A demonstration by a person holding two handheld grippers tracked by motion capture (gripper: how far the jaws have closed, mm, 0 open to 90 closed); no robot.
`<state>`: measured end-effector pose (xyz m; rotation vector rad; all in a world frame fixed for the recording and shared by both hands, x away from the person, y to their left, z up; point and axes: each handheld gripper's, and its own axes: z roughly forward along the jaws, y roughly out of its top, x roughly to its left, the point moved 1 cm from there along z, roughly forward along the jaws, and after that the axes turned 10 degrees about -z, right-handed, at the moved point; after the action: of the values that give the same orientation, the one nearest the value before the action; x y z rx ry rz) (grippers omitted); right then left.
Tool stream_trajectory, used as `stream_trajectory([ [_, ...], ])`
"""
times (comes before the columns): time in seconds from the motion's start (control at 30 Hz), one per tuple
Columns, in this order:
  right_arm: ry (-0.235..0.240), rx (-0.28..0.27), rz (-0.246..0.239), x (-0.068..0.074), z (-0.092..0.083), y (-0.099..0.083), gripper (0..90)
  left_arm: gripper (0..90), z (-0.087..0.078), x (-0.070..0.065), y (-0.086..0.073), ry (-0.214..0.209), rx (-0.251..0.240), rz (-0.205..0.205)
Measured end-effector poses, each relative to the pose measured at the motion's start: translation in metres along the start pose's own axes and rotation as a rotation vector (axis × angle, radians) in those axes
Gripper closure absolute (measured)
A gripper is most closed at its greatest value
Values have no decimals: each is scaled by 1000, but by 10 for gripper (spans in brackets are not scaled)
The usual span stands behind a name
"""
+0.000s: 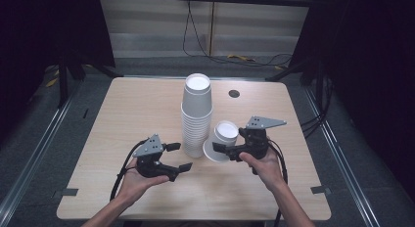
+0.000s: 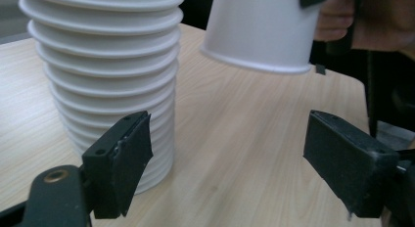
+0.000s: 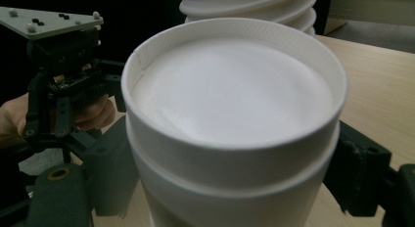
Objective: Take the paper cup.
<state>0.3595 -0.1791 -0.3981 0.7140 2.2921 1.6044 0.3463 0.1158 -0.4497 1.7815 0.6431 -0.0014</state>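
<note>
Two hands reach in from the near edge in the high view: the left claw [image 1: 178, 157] gapes empty just beside the cup stack [image 1: 196, 114], while the right claw [image 1: 222, 151] grips a tilted, upside-down white cup [image 1: 221, 139] above the bench [image 1: 137, 109]. Left gripper view: the cup [image 2: 259, 31] is cut off above. Right gripper view: the cup [image 3: 232, 124] hides most of both jaws.

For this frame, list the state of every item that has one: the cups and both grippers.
Stack of cups: upside down, nested, standing on the table.
Single cup: upside down, tilted, clamped by the right gripper; whether its rim touches the table is unclear.
Left gripper: open, nothing between its jaws, beside the stack's base.
Right gripper: shut on the single cup.
</note>
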Motion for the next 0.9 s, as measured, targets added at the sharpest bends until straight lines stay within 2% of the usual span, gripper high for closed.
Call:
stream_trajectory([
  [0.03, 10, 9, -2, 1, 4, -2, 191, 160, 2, -2, -2, -15, 9, 0],
  [0.27, 48, 5, -3, 6, 10, -10, 191, 156, 5, -7, -8, -26, 25, -1],
  [0.4, 67, 12, 5, 9, 11, -13, 191, 155, 4, -8, -7, -48, 19, 4],
  [0.47, 77, 9, 1, 11, 12, -12, 191, 155, 6, -10, -8, -60, 14, 11],
  [0.5, 95, 5, 4, 12, 14, -12, 192, 156, 6, -12, -8, -80, 6, 29],
  [0.6, 113, 16, 1, 17, 18, -13, 191, 155, 6, -13, -8, -96, 1, 33],
  [0.73, 120, 31, -13, 22, 23, -14, 193, 155, 7, -12, -9, -98, 5, 17],
  [0.83, 159, 34, -5, 28, 31, -16, 193, 156, 8, -10, -13, -99, 26, 7],
  [0.9, 164, 40, -9, 30, 34, -16, 194, 156, 9, -11, -14, -94, 33, 7],
])
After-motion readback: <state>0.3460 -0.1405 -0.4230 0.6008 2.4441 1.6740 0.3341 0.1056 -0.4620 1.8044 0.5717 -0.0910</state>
